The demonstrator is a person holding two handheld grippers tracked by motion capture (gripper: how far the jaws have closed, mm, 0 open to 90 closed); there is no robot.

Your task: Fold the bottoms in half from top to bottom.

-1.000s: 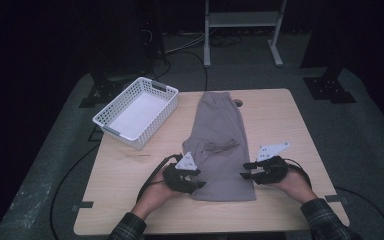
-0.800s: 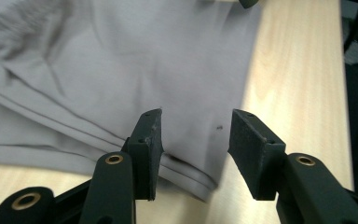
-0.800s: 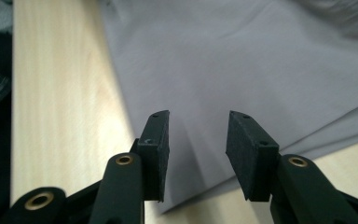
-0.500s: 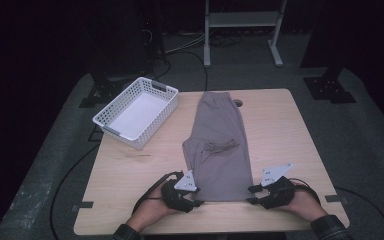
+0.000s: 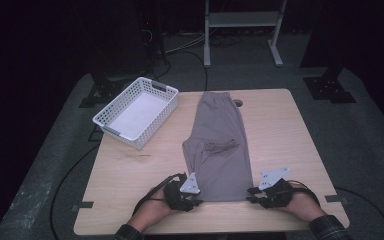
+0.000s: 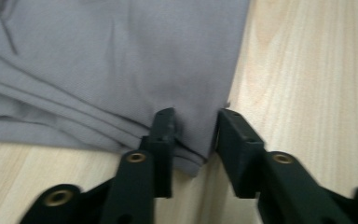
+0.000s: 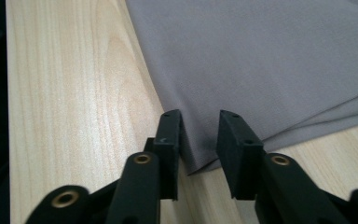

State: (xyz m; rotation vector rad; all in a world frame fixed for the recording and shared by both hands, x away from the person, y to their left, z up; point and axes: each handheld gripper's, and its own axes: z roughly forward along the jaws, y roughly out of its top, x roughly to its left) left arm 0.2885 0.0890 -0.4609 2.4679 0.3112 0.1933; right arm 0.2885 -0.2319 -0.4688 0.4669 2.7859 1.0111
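Now both grippers, left (image 5: pixel 192 200) and right (image 5: pixel 252 192), have just been closing on the near corners of the grey shorts (image 5: pixel 220 145), whose long axis runs away from the person.

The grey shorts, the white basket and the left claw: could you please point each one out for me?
grey shorts (image 5: pixel 219 145): high view, middle of the fabric.
white basket (image 5: pixel 109 125): high view, near rim.
left claw (image 6: pixel 195 128): left gripper view, midway between its fingertips.

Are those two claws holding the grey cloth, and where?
Each gripper has a near corner of the grey shorts between its fingers, closing; a firm pinch cannot be told.
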